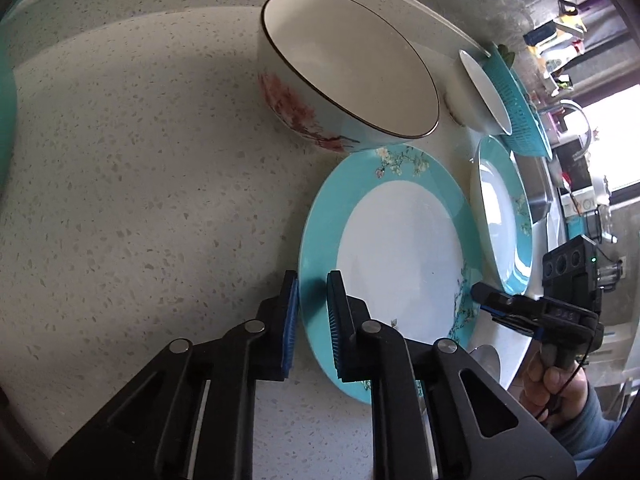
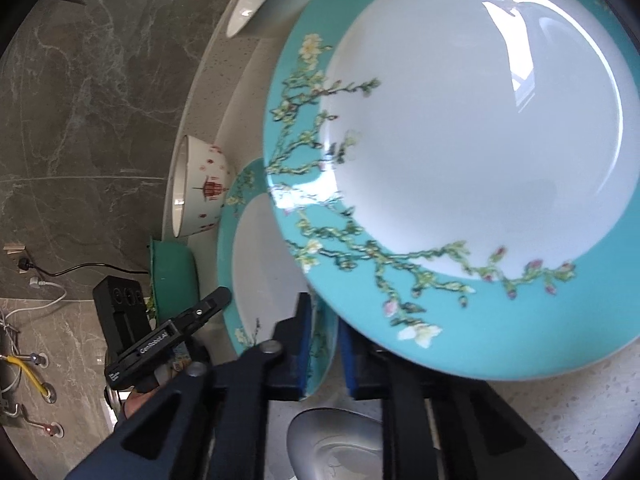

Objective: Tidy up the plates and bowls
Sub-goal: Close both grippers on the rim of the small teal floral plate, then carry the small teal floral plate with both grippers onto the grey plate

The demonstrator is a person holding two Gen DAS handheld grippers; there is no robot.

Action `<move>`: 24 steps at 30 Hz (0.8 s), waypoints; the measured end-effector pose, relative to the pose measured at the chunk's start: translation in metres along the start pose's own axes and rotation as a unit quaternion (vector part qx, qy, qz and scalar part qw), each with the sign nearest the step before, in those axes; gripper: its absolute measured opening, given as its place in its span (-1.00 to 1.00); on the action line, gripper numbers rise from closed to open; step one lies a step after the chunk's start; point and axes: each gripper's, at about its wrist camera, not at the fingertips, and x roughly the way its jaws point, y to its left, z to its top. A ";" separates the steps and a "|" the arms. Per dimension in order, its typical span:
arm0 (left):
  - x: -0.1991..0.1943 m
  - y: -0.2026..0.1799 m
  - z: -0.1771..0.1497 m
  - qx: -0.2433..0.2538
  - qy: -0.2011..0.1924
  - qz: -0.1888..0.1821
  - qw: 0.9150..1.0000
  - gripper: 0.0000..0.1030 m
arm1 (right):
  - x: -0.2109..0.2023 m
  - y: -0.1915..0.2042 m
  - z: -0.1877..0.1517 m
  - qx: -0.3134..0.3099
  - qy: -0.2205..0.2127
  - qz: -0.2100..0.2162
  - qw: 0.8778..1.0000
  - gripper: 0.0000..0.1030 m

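**Task status.** Sorting is at an early stage. No stack is visible yet: each dish sits separately on the counter (image 1: 120, 200).

- The left hand-held gripper (image 1: 312, 280) is closed on the near rim of a round ceramic plate with a turquoise border, a blossom-branch print and a white centre (image 1: 400, 260).
- The right hand-held gripper (image 2: 324, 320) is clamped on a turquoise rim. This appears to be the opposite edge of the same plate, so the plate is judged to be held from both sides. Whether it is clear of the counter cannot be told.
- A second plate of the same pattern (image 2: 480, 160) lies just beside the first, on the right. Its edge appears to overlap the first plate in the right wrist view.
- A large white ceramic bowl with a dark rim and a red blossom print (image 1: 348, 64) stands just behind the gripped plate.
- A smaller plain white bowl (image 1: 484, 92) sits further back, next to a turquoise plastic colander (image 1: 520, 112).

Remaining work, as judged: pair the two plates and group the two bowls.

**Surface and room.** The counter is pale speckled stone. A metal spoon (image 2: 340, 440) lies on it below the right hand-held gripper. The wall is grey veined marble (image 2: 80, 80), with a socket and cables (image 2: 24, 264). A bright window (image 1: 616, 140) and cluttered shelving lie beyond.
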 end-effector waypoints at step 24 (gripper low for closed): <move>-0.002 -0.009 -0.013 0.009 -0.015 0.018 1.000 -0.77 | 0.002 0.024 -0.006 -0.073 -0.013 -0.050 0.996 -0.77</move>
